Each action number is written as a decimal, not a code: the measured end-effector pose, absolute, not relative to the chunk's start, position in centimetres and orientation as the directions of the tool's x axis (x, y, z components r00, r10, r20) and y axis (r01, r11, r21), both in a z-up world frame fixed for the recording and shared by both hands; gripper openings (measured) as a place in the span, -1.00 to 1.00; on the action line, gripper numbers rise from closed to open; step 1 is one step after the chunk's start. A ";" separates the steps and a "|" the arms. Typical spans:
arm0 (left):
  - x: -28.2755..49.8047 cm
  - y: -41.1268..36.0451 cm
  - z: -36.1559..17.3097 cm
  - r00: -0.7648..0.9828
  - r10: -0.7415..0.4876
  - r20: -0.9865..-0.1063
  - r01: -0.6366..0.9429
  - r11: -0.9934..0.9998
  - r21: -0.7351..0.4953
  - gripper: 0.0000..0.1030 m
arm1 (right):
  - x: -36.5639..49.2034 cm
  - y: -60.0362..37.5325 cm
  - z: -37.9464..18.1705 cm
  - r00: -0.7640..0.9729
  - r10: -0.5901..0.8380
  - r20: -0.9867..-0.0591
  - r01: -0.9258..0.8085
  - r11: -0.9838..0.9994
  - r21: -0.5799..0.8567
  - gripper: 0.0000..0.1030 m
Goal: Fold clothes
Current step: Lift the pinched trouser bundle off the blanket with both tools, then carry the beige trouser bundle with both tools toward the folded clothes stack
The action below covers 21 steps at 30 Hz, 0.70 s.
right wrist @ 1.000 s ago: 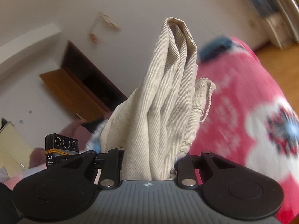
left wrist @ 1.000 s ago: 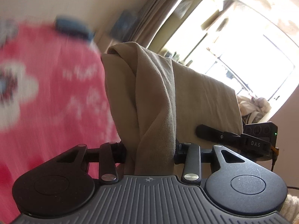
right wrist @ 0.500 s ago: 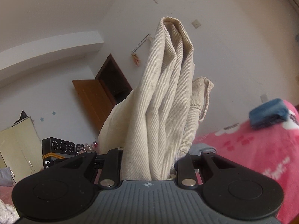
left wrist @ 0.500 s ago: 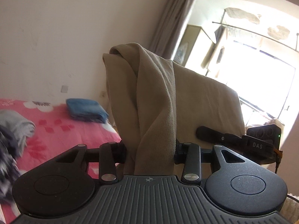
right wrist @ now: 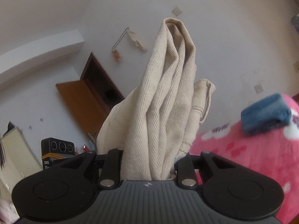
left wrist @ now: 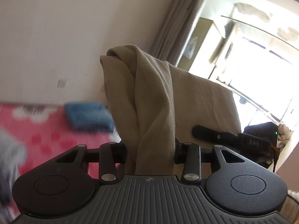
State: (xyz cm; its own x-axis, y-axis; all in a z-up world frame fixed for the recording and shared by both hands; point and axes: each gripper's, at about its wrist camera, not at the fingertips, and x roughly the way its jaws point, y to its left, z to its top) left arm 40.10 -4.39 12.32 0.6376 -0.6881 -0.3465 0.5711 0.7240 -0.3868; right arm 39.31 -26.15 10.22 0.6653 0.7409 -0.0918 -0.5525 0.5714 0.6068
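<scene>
The left hand-held gripper is clamped on a bunched fold of a beige garment, which rises in a twisted column between its jaws and then stretches as a flat sheet to the right. In that same view the right hand-held gripper shows as a dark bar at the far edge of the sheet, so the cloth hangs stretched between the two, lifted clear of the bed.

The right hand-held gripper is likewise clamped on a gathered wad of the beige garment; several ribbed folds stand up between its jaws, with a hemmed corner poking out to the right. The left hand-held gripper appears at lower left of this view, a black box with three round lenses.

Beyond the cloth lies a bed with a pink flowered blanket, and on it a folded blue garment near the wall. A brown door stands open on the white wall. The left view shows a curtain beside a bright window.
</scene>
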 end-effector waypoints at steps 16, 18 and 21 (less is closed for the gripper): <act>51.9 -2.5 32.2 0.584 -0.774 -0.245 0.710 0.634 -0.307 -0.20 | 50.9 -24.1 32.9 0.744 0.666 -0.051 -0.557 0.661 0.503 -0.50; 52.5 -2.3 32.0 0.571 -0.774 -0.273 0.714 0.632 -0.301 -0.20 | 51.3 -23.5 32.0 0.749 0.661 -0.043 -0.548 0.655 0.520 -0.50; 51.9 -2.7 29.1 0.553 -0.774 -0.309 0.711 0.631 -0.308 -0.20 | 51.2 -23.0 28.9 0.760 0.649 -0.037 -0.524 0.645 0.556 -0.50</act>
